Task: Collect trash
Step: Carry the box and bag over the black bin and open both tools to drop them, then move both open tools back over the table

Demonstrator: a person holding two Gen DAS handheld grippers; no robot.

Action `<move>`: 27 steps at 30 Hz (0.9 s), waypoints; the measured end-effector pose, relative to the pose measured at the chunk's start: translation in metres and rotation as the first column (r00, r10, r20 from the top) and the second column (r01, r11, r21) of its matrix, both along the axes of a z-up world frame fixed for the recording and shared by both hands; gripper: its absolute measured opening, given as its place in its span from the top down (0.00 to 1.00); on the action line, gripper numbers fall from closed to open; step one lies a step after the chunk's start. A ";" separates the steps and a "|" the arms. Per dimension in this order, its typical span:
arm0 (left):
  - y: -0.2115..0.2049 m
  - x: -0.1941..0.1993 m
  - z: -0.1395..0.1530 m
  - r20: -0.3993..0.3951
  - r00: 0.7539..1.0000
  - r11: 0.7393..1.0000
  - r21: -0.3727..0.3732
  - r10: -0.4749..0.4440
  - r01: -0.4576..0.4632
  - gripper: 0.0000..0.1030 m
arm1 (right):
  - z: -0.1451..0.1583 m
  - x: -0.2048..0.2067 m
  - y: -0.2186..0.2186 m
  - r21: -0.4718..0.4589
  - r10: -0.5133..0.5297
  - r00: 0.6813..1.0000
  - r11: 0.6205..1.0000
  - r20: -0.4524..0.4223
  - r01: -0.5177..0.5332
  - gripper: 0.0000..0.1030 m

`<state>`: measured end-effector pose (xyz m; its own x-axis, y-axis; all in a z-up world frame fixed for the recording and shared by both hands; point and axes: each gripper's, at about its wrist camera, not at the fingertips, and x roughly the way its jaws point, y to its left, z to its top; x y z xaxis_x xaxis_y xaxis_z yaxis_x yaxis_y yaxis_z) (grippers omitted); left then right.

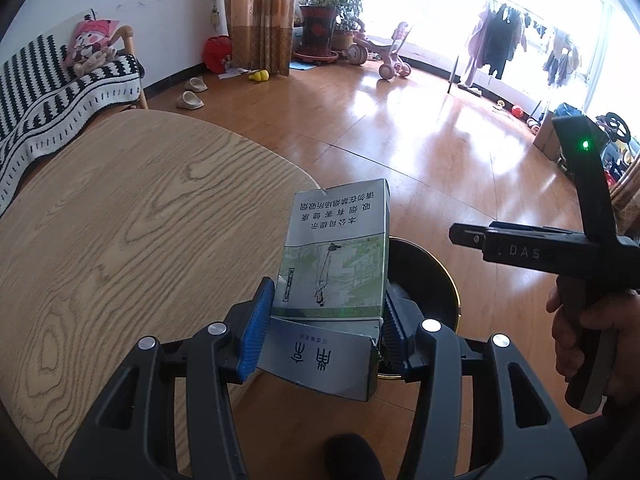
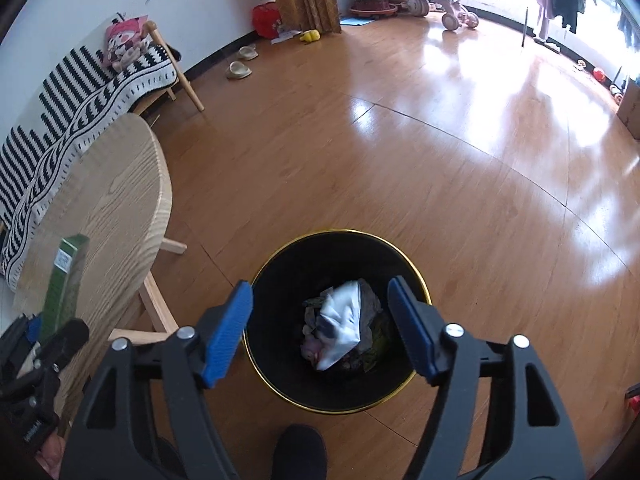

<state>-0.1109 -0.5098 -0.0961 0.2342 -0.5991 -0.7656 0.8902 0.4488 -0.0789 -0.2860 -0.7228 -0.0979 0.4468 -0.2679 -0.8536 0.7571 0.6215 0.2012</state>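
Cigarette pack (image 1: pixel 336 252) points lengthwise away, past fingers (image 1: pixel 256 320)

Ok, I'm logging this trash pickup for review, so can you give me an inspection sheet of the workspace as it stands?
Surface: round light-wood table, its visible top bare.
Job's things: green and grey cigarette pack, lid flipped open, held in the air between table edge and bin; black round waste bin with gold rim on the floor, crumpled white wrapper and other scraps inside.
Clutter: beige slippers, yellow toy, pink ride-on toys on the wooden floor.
Grippers: left gripper shut on the pack; right gripper open and empty over the bin.
Cables: nothing seen.
Surroundings: striped black-and-white throw on a bench, potted plant, hanging clothes.
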 end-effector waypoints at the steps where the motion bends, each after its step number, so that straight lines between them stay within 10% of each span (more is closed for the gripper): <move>1: -0.003 -0.001 -0.002 -0.007 1.000 1.000 0.001 -0.006 0.006 0.52 | 0.000 -0.001 -0.001 -0.003 -0.008 1.000 1.000 -0.002 0.008 0.31; 11: -0.045 -0.012 -0.022 -0.097 0.991 0.996 -0.019 -0.091 0.090 0.51 | 0.004 -0.021 -0.013 -0.033 -0.117 0.993 0.993 0.013 0.117 0.26; 15: -0.056 -0.016 -0.026 -0.073 0.993 0.995 -0.018 -0.095 0.094 0.24 | 0.009 -0.030 -0.015 -0.048 -0.149 0.988 0.987 0.035 0.151 0.23; 27: 0.001 0.017 0.006 0.022 1.000 1.000 -0.025 0.019 -0.018 0.10 | 0.030 0.009 0.016 -0.074 -0.044 0.997 0.996 0.071 0.050 0.19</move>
